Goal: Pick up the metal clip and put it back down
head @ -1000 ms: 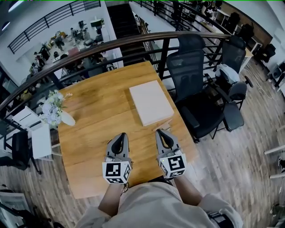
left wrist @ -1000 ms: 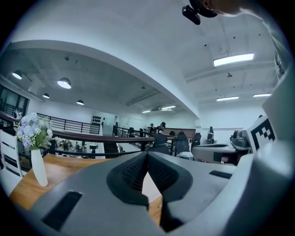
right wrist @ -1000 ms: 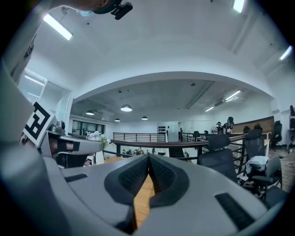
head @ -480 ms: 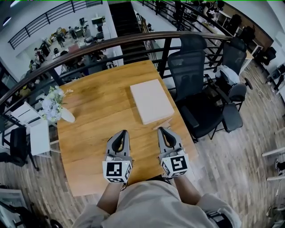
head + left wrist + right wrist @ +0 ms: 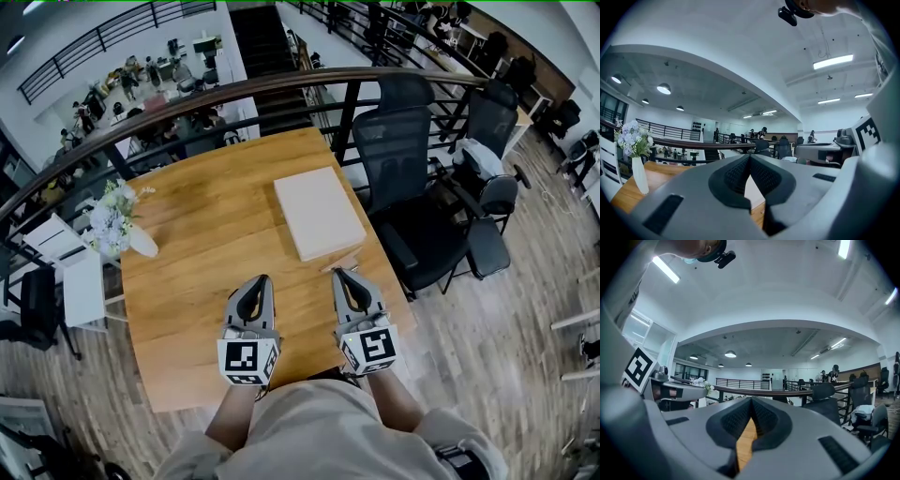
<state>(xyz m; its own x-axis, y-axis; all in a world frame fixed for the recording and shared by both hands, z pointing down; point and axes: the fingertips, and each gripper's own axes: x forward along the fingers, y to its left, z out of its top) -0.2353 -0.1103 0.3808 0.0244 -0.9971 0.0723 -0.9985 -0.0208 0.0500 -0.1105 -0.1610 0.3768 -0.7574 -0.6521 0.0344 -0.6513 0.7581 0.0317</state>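
Wooden worktop (image 5: 197, 234) on a mezzanine fills the middle of the head view, with a dark railing (image 5: 281, 86) behind its far edge and a lower floor of desks beyond. The metal clip is hard to make out. The only candidate is a small pale sliver (image 5: 343, 264) lying flat on the wood close to the right edge of the worktop, and it is too small to name with certainty. It sits just beside the near right corner of a flat white board (image 5: 319, 214) and just ahead of the right tool (image 5: 338, 274).

That tool is clenched with nothing in it; in the right gripper view its ribbed pads meet at the tips and only wood grain shows through the slit below them. The left tool (image 5: 262, 278) hovers alongside over the near part of the worktop, likewise closed and empty, its jaw tips together with the white board visible through the gap beneath.

A vase of pale flowers (image 5: 117, 225) stands at the left edge, and black office chairs (image 5: 412, 187) crowd the right side.

By this reading the task has not started: nothing is lifted or gripped. Opening a tool, reaching the clip, raising it and setting it down all remain.
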